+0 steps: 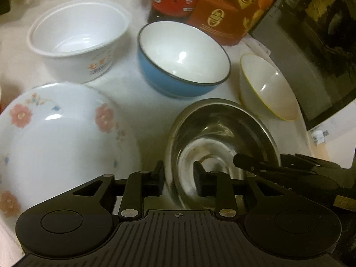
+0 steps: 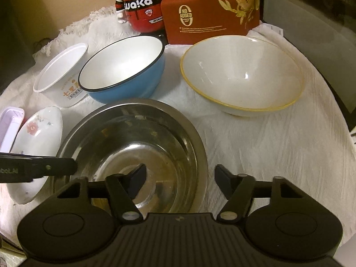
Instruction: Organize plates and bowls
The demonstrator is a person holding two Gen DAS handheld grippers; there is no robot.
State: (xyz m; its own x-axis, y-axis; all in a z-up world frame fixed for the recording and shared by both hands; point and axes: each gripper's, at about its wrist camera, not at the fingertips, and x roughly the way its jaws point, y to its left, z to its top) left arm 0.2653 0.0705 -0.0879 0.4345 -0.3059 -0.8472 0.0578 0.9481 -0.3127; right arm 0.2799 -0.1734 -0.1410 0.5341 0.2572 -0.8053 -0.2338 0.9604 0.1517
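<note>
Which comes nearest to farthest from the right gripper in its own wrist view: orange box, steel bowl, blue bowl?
1. Steel bowl, its rim between the right gripper's fingers.
2. Blue bowl, behind it, left of centre.
3. Orange box, at the back.

The right gripper has its jaws spread astride the steel bowl's near rim.

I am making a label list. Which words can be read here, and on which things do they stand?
"waka": toy figure.
"NO ADDED": orange carton; its small print is unreadable.
White plastic tub: orange Chinese characters, too blurred.
Left gripper: partial lettering, unreadable.
</note>
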